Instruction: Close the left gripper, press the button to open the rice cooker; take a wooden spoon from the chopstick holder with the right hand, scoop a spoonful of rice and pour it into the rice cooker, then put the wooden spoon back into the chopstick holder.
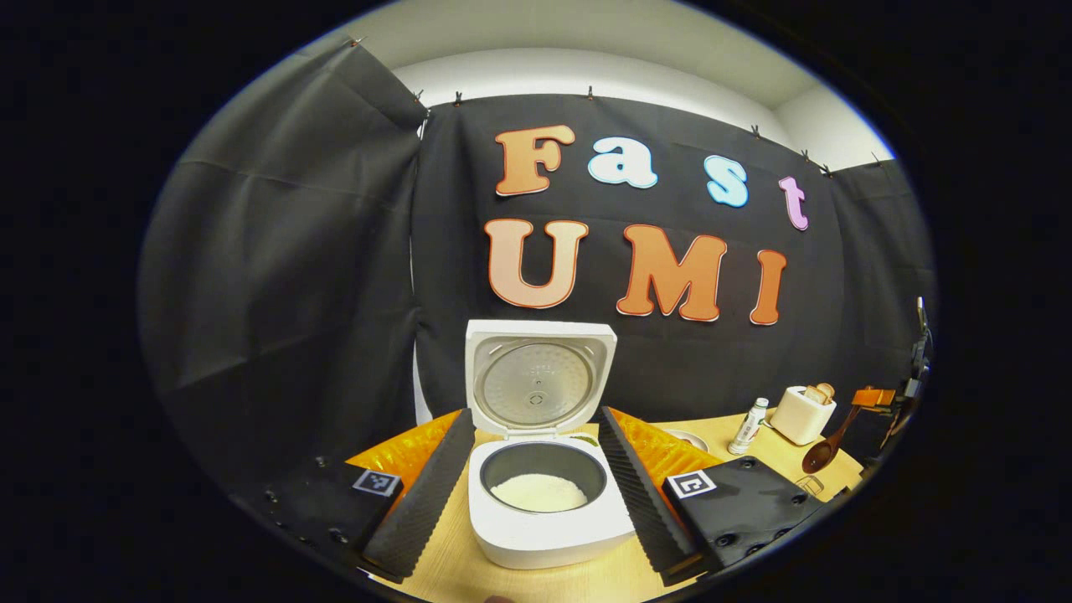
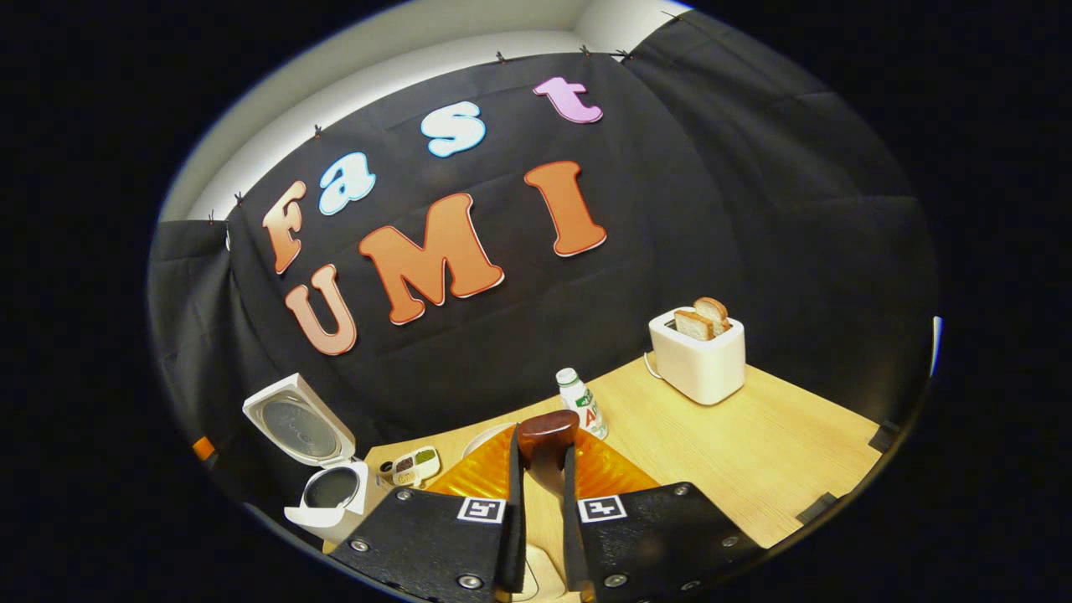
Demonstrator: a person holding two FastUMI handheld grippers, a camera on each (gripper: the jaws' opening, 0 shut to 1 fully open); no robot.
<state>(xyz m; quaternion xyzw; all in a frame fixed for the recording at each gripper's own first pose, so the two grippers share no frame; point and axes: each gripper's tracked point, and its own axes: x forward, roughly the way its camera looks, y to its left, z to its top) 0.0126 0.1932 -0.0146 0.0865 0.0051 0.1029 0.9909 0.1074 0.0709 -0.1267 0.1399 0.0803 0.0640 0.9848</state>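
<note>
I see even overhead light, sharp centres, and strong fisheye bending at the edges; shadows stay soft.

wooden spoon (image 2: pixel 548 444) handle hidden between tongs (image 2: pixel 540 502), small dish (image 2: pixel 413 466) contents unclear

Your left claw (image 1: pixel 536 494) has black ribbed fingers, orange backing, screwed black blocks with square markers; your right claw (image 2: pixel 540 511) matches.
</note>
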